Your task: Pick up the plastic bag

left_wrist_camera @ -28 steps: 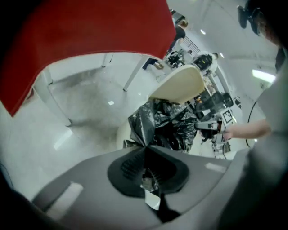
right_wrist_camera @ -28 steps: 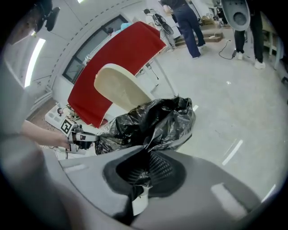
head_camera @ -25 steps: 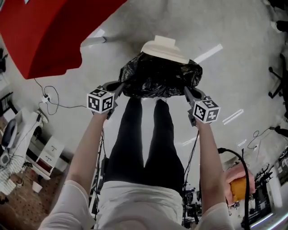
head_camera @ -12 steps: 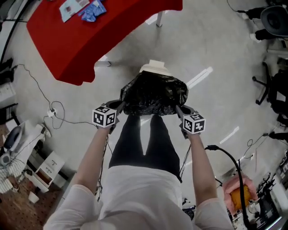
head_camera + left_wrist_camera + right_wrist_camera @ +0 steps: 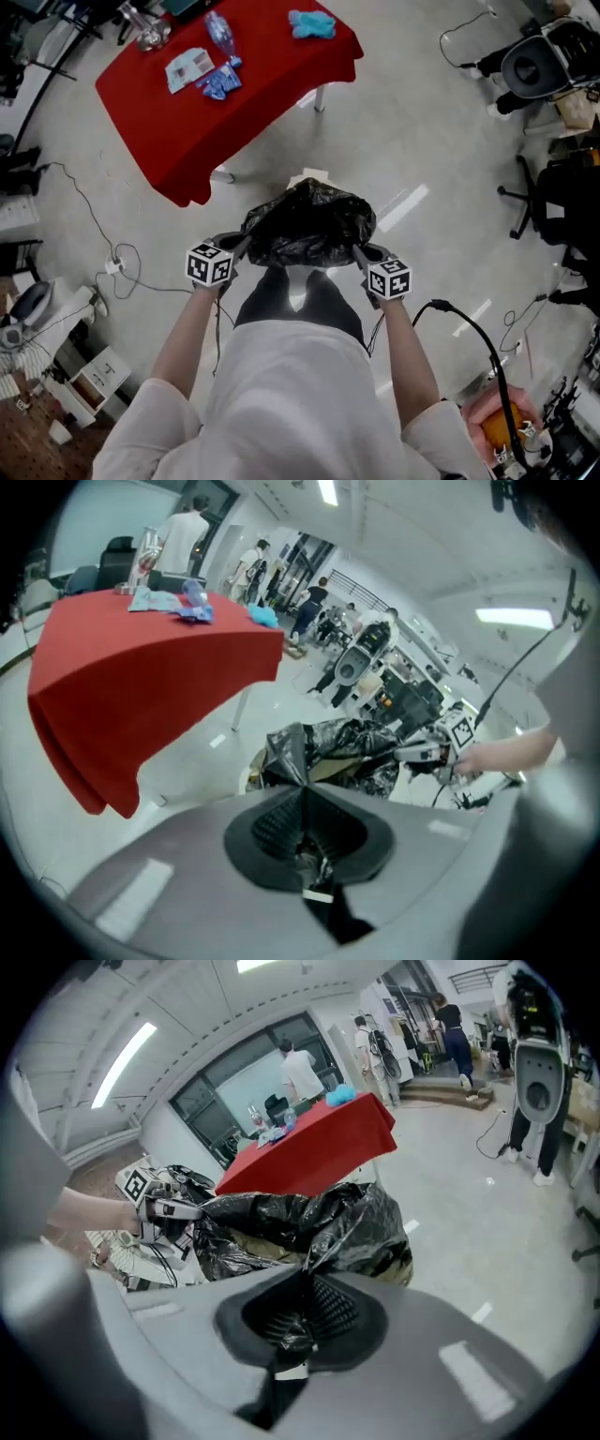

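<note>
The black plastic bag (image 5: 309,225) hangs stretched between my two grippers, in front of the person's legs and above the floor. My left gripper (image 5: 246,242) is shut on the bag's left rim, and my right gripper (image 5: 357,252) is shut on its right rim. In the left gripper view the jaws (image 5: 302,787) pinch a fold of black film, with the bag (image 5: 352,747) and the right gripper (image 5: 424,753) beyond. The right gripper view shows its jaws (image 5: 307,1275) clamping the film, the open bag (image 5: 300,1218) with something tan inside, and the left gripper (image 5: 176,1210).
A table with a red cloth (image 5: 253,103) stands just beyond the bag, with a bottle and small items on it. A pale bin edge (image 5: 306,175) peeks from behind the bag. Cables (image 5: 112,267) lie at the left, office chairs (image 5: 553,197) at the right. People stand far off.
Both grippers have risen together with the bag held between them. The bag has lifted off the pale bin, and more of the red table has come into view.
</note>
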